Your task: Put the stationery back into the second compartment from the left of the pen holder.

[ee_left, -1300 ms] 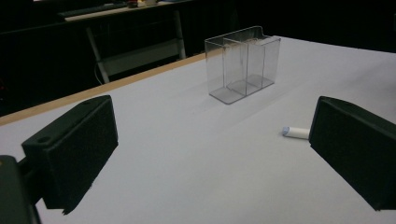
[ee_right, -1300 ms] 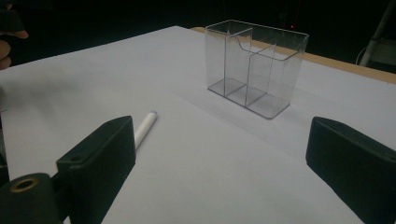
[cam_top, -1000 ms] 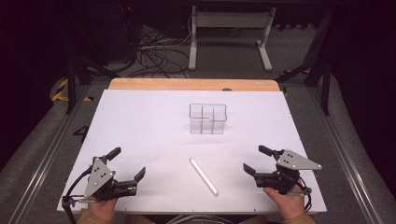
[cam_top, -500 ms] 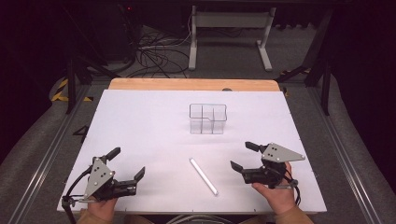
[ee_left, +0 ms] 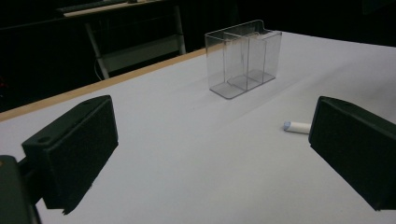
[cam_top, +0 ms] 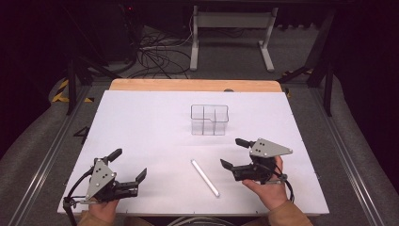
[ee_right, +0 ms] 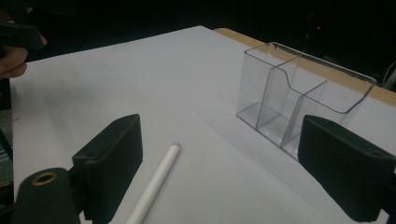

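Right gripper [cam_top: 232, 153]: seen from the high view at about 4 o'clock on the table, held in the person's right hand [cam_top: 266, 190]; it has drifted toward the middle of the table over the last second. Its claw stands wide apart and grips nothing.
White stick [cam_top: 205, 177]: lies flat on the table at about 6 o'clock, running from its far end near the centre down toward 5 o'clock. It sits just beside the right gripper, at that gripper's 9 o'clock, not touching it. In the right gripper view the white stick [ee_right: 156, 184] lies near the left jaw, its blue-tipped end pointing to 1 o'clock.
Clear organiser [cam_top: 210, 120]: upright near the table's centre, toward 12 o'clock from the stick and well apart from it. Its inner walls split it into compartments; none holds anything that can be seen.
Left gripper [cam_top: 128, 164]: at about 7 o'clock on the table, held in the left hand [cam_top: 104, 206]. Its claw is spread apart and holds nothing; in the left gripper view the tip of the stick peeks out beside the right-hand jaw.
Table [cam_top: 141, 122]: white top, with a wooden strip along the 12 o'clock edge.
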Tool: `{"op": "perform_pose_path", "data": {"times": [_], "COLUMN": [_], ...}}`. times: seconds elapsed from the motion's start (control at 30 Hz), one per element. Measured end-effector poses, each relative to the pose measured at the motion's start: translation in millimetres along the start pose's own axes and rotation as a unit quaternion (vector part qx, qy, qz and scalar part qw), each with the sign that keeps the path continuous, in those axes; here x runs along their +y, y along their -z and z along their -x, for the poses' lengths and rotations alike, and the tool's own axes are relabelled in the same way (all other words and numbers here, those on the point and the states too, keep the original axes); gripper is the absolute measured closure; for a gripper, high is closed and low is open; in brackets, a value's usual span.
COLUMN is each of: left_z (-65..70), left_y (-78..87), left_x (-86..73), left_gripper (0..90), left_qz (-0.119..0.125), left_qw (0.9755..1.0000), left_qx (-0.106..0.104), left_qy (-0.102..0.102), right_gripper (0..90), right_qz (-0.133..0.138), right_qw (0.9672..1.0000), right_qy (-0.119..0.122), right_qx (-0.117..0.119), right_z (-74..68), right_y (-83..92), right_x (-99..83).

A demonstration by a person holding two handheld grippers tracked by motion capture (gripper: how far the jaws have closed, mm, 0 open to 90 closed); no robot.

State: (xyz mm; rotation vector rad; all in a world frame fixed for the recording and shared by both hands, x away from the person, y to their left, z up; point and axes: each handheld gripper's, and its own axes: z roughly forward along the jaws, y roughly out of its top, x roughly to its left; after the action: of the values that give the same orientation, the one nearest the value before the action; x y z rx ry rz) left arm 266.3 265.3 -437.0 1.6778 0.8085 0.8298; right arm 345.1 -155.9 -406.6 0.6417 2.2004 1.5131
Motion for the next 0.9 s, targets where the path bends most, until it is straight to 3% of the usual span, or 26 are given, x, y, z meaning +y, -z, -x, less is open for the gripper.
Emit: {"op": "perform_pose_path", "data": {"times": [0.3,0.47,0.53,0.63,0.73,0.8,0.9], "left_z": [-0.1,-0.1,-0.2,0.1,0.2,-0.1,0.0], "left_y": [0.2,-0.4,-0.9,-0.9,-1.1,-1.3,-1.0], "left_x": [-0.1,-0.3,-0.3,-0.1,-0.2,-0.4,-0.4], "left_gripper": [2.1,2.1,2.2,2.3,2.3,2.3,2.3], "left_qz": [-0.001,-0.001,-0.002,-0.002,-0.002,-0.003,-0.002], "left_qw": [1.0000,1.0000,1.0000,1.0000,1.0000,1.0000,1.0000], "left_qx": [0.000,0.000,-0.001,-0.001,-0.001,-0.001,-0.001], "left_qy": [0.000,0.003,0.002,0.000,0.001,0.001,0.001], "right_gripper": [14.3,14.2,16.8,21.8,23.0,19.2,22.1], "right_qz": [-0.016,-0.018,-0.033,-0.075,-0.081,-0.094,-0.109], "right_qw": [0.9996,0.9994,0.9990,0.9958,0.9959,0.9949,0.9934], "right_qy": [0.002,0.007,-0.001,-0.026,-0.022,-0.027,-0.029], "right_qx": [0.024,0.028,0.030,0.047,0.034,0.027,0.021], "right_z": [-4.6,-5.9,-7.7,-7.9,-9.8,-11.4,-15.3], "right_y": [-21.4,-25.0,-25.8,-27.5,-26.3,-26.7,-27.5], "right_x": [9.8,13.3,14.9,18.4,20.6,22.1,25.1]}}
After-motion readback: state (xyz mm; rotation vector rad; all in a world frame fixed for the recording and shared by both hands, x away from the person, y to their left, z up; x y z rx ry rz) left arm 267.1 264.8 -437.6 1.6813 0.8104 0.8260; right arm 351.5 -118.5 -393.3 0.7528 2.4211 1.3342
